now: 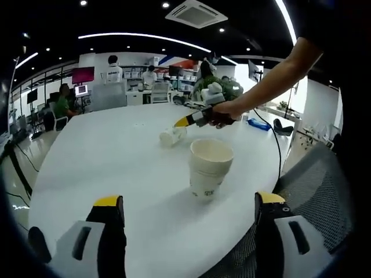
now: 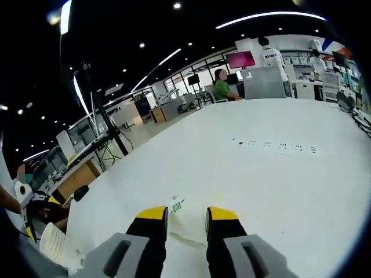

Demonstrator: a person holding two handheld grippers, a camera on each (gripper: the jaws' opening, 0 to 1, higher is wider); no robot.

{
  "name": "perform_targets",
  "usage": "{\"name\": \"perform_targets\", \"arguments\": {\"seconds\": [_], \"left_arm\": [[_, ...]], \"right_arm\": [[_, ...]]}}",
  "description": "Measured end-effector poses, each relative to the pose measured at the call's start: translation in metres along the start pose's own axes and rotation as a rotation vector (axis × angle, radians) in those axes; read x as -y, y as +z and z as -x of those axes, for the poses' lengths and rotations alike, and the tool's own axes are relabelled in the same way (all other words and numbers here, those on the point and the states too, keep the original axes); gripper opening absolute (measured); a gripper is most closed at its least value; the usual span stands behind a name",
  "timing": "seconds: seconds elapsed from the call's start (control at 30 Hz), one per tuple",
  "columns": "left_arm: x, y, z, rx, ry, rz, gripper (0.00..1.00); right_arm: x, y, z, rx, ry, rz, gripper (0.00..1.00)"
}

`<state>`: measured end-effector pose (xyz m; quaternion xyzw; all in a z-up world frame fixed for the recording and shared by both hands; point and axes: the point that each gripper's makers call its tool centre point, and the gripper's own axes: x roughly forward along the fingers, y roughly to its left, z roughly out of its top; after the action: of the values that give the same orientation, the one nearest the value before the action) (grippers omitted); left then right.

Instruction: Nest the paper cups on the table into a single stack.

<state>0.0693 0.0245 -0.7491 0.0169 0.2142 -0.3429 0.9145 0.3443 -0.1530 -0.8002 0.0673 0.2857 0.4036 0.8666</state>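
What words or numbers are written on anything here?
None can be read.
Stacked cups: a green mark near the base, too blurred.
Lying cup between the right gripper jaws: green print, too small.
Table: a row of dark marks, unreadable.

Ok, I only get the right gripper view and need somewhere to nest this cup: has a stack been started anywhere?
Observer: Yes, an upright stack of white paper cups stands on the white round table.
Operator: Where is it relative to my tongs?
Observer: In the left gripper view, your right tongs and the lying white paper cup are beyond the stack, apart from it.
Operator: Is the left side busy?
Observer: No, the left tongs are open and empty, short of the stack.
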Motion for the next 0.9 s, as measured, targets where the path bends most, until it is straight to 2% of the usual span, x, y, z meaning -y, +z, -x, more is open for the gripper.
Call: {"name": "perform_targets", "arguments": {"seconds": [0.2,0.47,0.9], "left_arm": [[0.000,-0.001,0.000,-0.005,-0.004,-0.005,0.91],[0.001,-0.002,0.000,-0.011,-0.005,-0.016,0.90],[0.000,-0.001,0.002,-0.002,-0.003,-0.028,0.89]], "right_arm": [[-0.010,0.000,0.007,0.009,0.014,-0.030,0.08],[-0.021,0.004,0.012,0.029,0.050,-0.083,0.00],[-0.028,0.007,0.024,0.032,0.045,-0.074,0.00]]}}
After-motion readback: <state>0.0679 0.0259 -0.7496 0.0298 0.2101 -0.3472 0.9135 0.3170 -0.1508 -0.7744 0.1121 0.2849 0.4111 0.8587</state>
